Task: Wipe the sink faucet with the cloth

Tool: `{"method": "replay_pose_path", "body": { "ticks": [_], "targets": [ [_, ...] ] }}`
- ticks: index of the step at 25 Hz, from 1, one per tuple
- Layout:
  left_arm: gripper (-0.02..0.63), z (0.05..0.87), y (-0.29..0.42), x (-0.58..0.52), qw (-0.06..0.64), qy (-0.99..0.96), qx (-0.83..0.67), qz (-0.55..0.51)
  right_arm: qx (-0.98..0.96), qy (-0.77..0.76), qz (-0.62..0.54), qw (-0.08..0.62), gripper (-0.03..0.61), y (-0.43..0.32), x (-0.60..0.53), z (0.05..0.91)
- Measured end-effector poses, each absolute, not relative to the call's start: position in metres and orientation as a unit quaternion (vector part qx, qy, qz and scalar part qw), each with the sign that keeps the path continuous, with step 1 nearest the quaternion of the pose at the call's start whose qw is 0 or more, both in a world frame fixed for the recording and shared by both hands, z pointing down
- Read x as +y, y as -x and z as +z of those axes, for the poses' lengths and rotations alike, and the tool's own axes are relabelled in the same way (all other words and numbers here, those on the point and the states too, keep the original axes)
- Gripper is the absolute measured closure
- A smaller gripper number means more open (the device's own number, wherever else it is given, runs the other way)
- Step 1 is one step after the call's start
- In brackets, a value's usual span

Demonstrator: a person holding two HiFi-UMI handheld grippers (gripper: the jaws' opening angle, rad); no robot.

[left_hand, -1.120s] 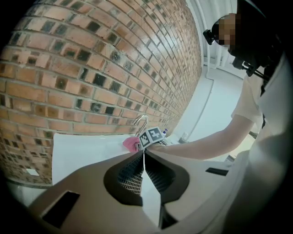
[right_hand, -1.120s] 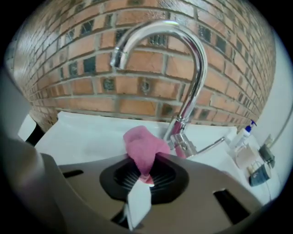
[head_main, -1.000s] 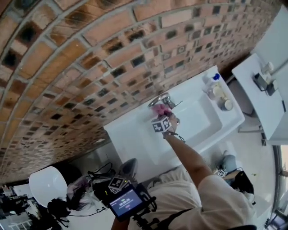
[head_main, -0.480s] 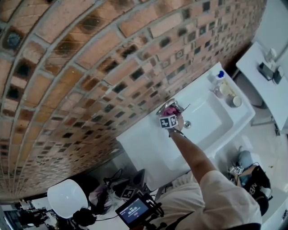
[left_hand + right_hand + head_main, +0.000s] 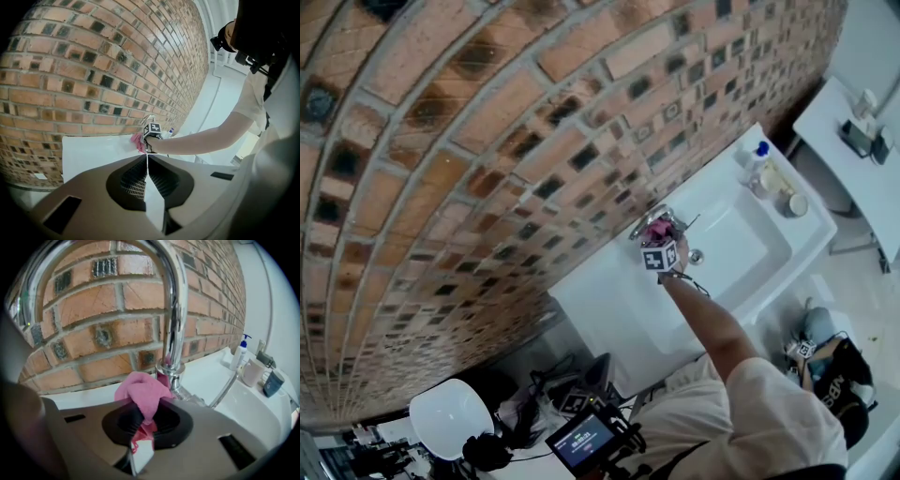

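Observation:
A chrome faucet (image 5: 650,217) rises at the back of the white sink (image 5: 609,291), against the brick wall. My right gripper (image 5: 659,242) is shut on a pink cloth (image 5: 655,230) and holds it against the faucet's base. In the right gripper view the cloth (image 5: 140,392) bulges out of the jaws and touches the foot of the faucet (image 5: 174,329). My left gripper (image 5: 575,403) hangs low near the person's body, far from the sink. Its jaws in the left gripper view (image 5: 146,157) are shut with nothing between them.
A soap bottle (image 5: 757,155) and cups (image 5: 792,203) stand at the sink's far right corner; the bottle (image 5: 241,353) and mugs (image 5: 253,372) also show in the right gripper view. A white table (image 5: 853,178) stands further right. A bag (image 5: 834,380) lies on the floor.
The right gripper has stayed at the faucet with the cloth, shifting a little around its base. The head view has drifted. The left gripper remains low.

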State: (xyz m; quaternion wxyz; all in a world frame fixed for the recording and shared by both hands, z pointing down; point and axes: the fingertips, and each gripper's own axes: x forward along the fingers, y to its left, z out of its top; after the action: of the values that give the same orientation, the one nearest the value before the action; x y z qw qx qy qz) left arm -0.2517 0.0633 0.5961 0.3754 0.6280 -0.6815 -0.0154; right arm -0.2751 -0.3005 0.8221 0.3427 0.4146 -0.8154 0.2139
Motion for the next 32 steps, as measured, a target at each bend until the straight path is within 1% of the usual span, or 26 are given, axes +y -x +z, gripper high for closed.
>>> {"method": "replay_pose_path", "body": {
  "ticks": [6, 11, 16, 20, 27, 32],
  "targets": [
    [0.614, 0.587, 0.245, 0.056, 0.378, -0.633, -0.675, -0.031, -0.838, -0.407, 0.192, 0.309, 0.523, 0.266, -0.3, 0.789],
    [0.614, 0.599, 0.247, 0.065, 0.365, -0.644, -0.672, -0.002, -0.852, -0.408, 0.148, 0.293, 0.523, 0.259, -0.308, 0.763],
    [0.614, 0.596, 0.235, 0.06, 0.372, -0.651, -0.661, 0.002, -0.86, -0.392, 0.14, 0.295, 0.523, 0.26, -0.311, 0.759],
    [0.614, 0.599, 0.227, 0.06, 0.374, -0.657, -0.654, 0.008, -0.874, -0.382, 0.142, 0.265, 0.525, 0.259, -0.312, 0.735],
    [0.614, 0.597, 0.227, 0.058, 0.37, -0.656, -0.657, 0.006, -0.904, -0.352, 0.077, 0.229, 0.523, 0.259, -0.308, 0.69],
    [0.614, 0.597, 0.225, 0.053, 0.368, -0.659, -0.656, 0.006, -0.913, -0.34, 0.055, 0.219, 0.523, 0.264, -0.304, 0.675]
  ]
}}
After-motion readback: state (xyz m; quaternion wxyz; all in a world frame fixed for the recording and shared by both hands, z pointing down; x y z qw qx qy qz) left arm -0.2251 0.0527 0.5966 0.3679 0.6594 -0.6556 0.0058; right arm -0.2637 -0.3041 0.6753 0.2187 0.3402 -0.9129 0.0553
